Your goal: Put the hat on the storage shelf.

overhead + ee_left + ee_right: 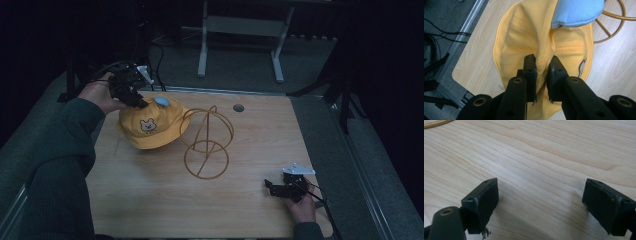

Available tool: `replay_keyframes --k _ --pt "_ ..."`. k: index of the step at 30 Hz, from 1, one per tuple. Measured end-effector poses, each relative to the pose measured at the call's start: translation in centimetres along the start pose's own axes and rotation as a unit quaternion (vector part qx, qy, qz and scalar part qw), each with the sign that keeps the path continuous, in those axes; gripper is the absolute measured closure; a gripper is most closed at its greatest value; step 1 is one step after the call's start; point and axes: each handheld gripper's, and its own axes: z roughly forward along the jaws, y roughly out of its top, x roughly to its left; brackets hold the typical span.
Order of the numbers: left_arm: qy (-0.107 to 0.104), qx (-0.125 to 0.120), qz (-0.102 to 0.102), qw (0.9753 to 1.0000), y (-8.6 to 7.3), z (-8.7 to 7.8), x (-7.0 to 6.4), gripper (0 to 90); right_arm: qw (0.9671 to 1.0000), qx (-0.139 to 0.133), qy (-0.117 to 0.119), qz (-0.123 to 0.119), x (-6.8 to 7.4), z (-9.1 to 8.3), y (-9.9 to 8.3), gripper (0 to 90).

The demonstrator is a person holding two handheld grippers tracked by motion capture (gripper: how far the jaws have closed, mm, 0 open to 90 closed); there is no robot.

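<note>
A yellow cap (148, 127) with a small bear patch and a light blue top button lies on the wooden table (250, 150), left of a gold wire hat stand (207, 142). My left gripper (134, 97) is at the cap's back edge, shut on a pinched fold of the yellow fabric (542, 67). The cap's blue part (579, 11) and the gold wire (614, 27) lie beyond the fold in the left gripper view. My right gripper (272, 187) rests low over the table at the front right, open, with bare wood (541, 182) between its jaws.
A round grommet hole (238, 107) sits in the table's far edge. Cables (157, 60) run on the floor behind the table, and a white table frame (240, 30) stands farther back. Dark floor surrounds the table.
</note>
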Motion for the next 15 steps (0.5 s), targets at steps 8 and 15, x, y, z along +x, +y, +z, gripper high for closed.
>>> replay_keyframes --k 8,15 --pt "0.002 -0.002 -0.006 1.0000 -0.72 -0.61 0.23 79.1 1.0000 0.000 0.000 0.000 0.00 0.00 0.00 13.5" --pt "0.002 -0.010 -0.011 0.9999 -1.06 -0.98 0.28 78.9 1.0000 0.000 0.000 0.000 0.00 0.00 0.00 13.5"
